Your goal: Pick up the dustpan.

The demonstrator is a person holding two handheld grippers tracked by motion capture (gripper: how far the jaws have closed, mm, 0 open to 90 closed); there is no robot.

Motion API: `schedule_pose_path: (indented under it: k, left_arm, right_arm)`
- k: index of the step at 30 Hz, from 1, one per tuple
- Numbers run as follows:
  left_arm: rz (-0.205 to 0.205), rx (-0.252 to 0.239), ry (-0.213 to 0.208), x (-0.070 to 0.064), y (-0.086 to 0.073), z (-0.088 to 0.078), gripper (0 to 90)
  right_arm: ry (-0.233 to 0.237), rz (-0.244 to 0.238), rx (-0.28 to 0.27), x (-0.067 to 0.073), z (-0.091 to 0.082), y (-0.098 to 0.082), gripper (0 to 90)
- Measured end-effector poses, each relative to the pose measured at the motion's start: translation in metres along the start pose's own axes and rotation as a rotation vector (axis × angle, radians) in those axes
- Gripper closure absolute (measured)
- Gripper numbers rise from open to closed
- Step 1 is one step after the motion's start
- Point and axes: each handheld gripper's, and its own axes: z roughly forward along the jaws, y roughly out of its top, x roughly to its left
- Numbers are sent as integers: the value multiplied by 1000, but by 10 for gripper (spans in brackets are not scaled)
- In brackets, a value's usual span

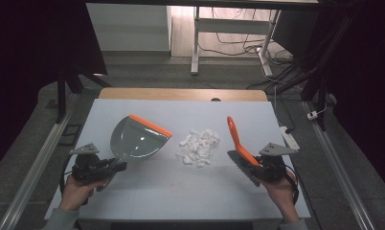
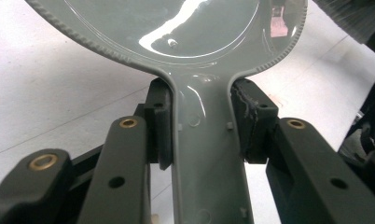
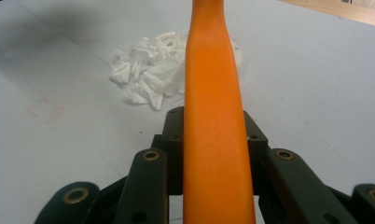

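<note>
A grey dustpan [image 1: 135, 139] with an orange lip lies on the white table [image 1: 147, 191], left of centre. My left gripper [image 1: 115, 166] is shut on the dustpan's handle [image 2: 209, 154], one jaw at each side of it. A pile of white paper scraps [image 1: 198, 147] sits mid-table, just right of the pan's lip. An orange-handled brush [image 1: 238, 141] with dark bristles is held by my right gripper [image 1: 257, 165], which is shut on the brush's handle [image 3: 213, 121]. The scraps [image 3: 153, 74] lie ahead and left of that handle.
A wooden strip [image 1: 181, 94] runs along the table's far edge. A white power strip [image 1: 289, 137] rests at the right edge. Beyond the table stand desk legs [image 1: 195, 43] and loose cables on the floor. Metal rails [image 1: 32, 167] flank both sides.
</note>
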Motion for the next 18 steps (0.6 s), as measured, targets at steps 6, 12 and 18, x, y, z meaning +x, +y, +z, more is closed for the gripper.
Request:
schedule_pose_path:
  k: [6, 12, 18]
  left_arm:
    - [23, 20, -24, -2, 0, 2, 614]
    - [94, 46, -68, -12, -2, 6, 615]
    - [163, 54, -103, -23, 0, 9, 615]
  right_arm:
    - [6, -5, 5, 1, 3, 0, 707]
    - [5, -4, -6, 1, 2, 2, 707]
    - [12, -9, -5, 1, 4, 3, 707]
